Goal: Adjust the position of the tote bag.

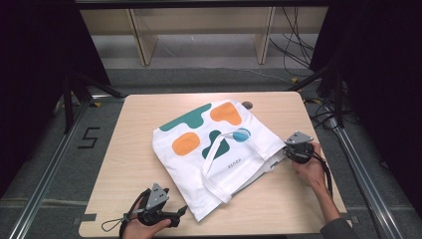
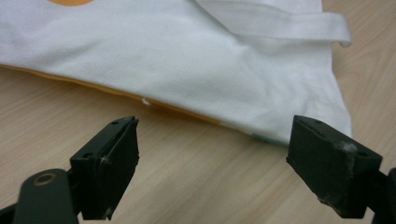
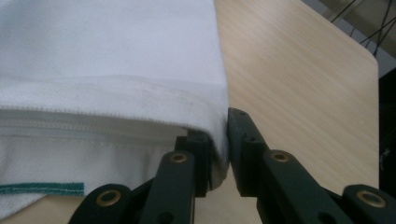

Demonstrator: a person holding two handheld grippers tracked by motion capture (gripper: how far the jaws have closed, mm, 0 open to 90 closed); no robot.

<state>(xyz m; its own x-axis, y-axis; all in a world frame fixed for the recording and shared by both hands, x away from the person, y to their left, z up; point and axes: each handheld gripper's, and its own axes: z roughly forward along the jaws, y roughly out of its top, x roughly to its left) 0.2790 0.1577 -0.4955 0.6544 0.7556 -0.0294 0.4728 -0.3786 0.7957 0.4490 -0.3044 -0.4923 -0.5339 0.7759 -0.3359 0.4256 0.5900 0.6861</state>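
Lying flat near the middle of the wooden table point(image 1: 129, 164) was a white tote bag point(image 1: 199, 174), printed w/ green and orange blobs and one small blue dot. Its mouth faced the right-hand side of the high view; two white straps point(image 1: 211, 157) lay looped across the top panel. Bag looked flat; whether anything was inside, couldn't tell, since the opening was pressed nearly closed.

Right gripper point(image 1: 293, 148) sat at the bag's right edge, approx. at the mouth corner. In the right gripper view its jaws were nearly together, pinching the hemmed corner of the white cloth point(image 3: 140, 93) between the pads, w/ a fold of fabric squeezed in the gap. A short green tag point(image 3: 42, 188) showed on the lower layer, at left of that view. The person's hand point(image 1: 311, 172) wrapped the gripper body, sleeve at the table's near right corner.

Left gripper point(image 1: 181, 213) rested at the near edge of the table, just beside the bag's nearest corner, pointing at it. In the left gripper view its jaws stood wide apart w/ bare tabletop between them, holding nothing; the bag's corner point(image 2: 317, 116) lay just beyond the pads, not touching them. An orange-ish lining edge peeked under the cloth there, prob. the underside print.
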